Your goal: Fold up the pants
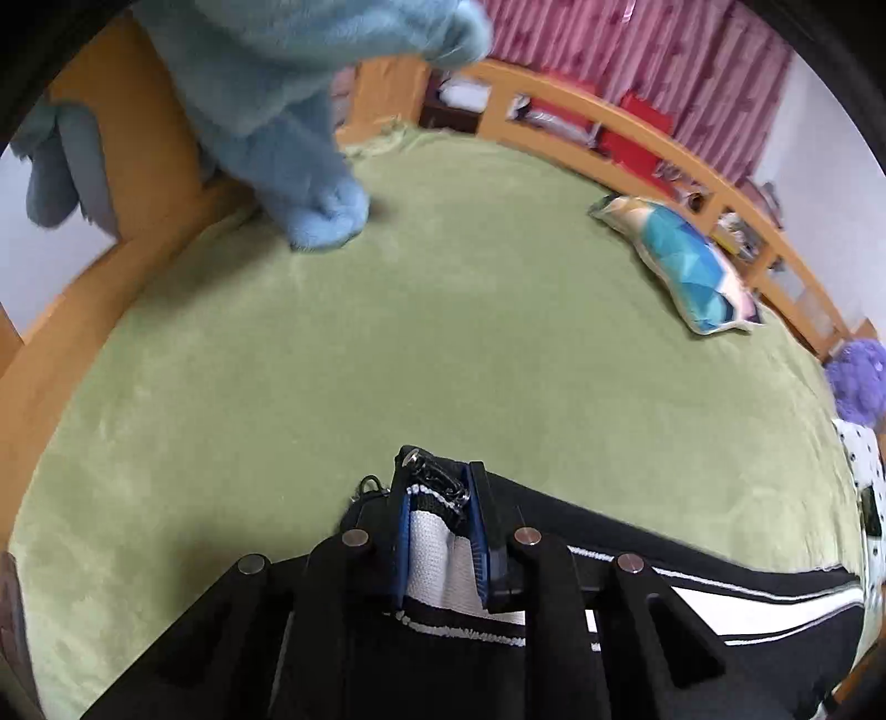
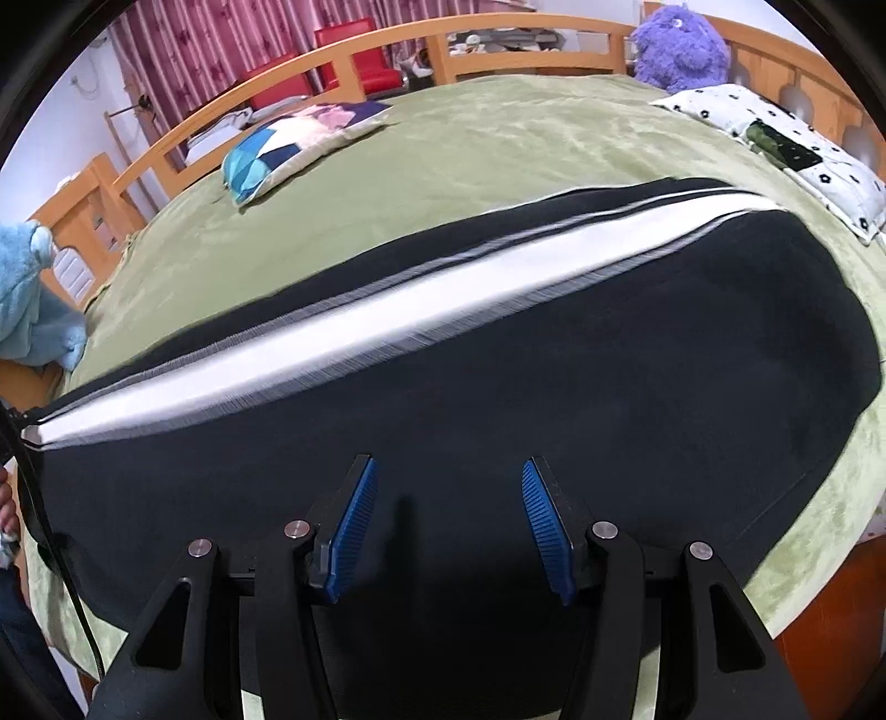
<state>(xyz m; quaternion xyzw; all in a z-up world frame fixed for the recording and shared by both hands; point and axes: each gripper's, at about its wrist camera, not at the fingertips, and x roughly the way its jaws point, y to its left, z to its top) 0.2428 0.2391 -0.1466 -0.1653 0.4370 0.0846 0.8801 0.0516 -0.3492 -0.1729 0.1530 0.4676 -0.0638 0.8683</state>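
Observation:
Black pants (image 2: 554, 354) with a white side stripe (image 2: 387, 310) lie stretched across the green bed cover (image 2: 498, 149). My right gripper (image 2: 449, 526) is open just above the black fabric near the bed's front edge, holding nothing. My left gripper (image 1: 440, 526) is shut on the pants' end (image 1: 437, 548), where the white stripe and a zipper bunch between the blue pads. The rest of the pants (image 1: 720, 598) runs off to the right in the left wrist view.
A blue plush toy (image 1: 288, 111) stands at the bed's far left. A patterned pillow (image 1: 681, 266) lies near the wooden rail (image 1: 637, 116). A purple plush (image 2: 678, 47) and a white dotted pillow (image 2: 775, 133) sit at the far right. Pink curtains and red chairs are behind.

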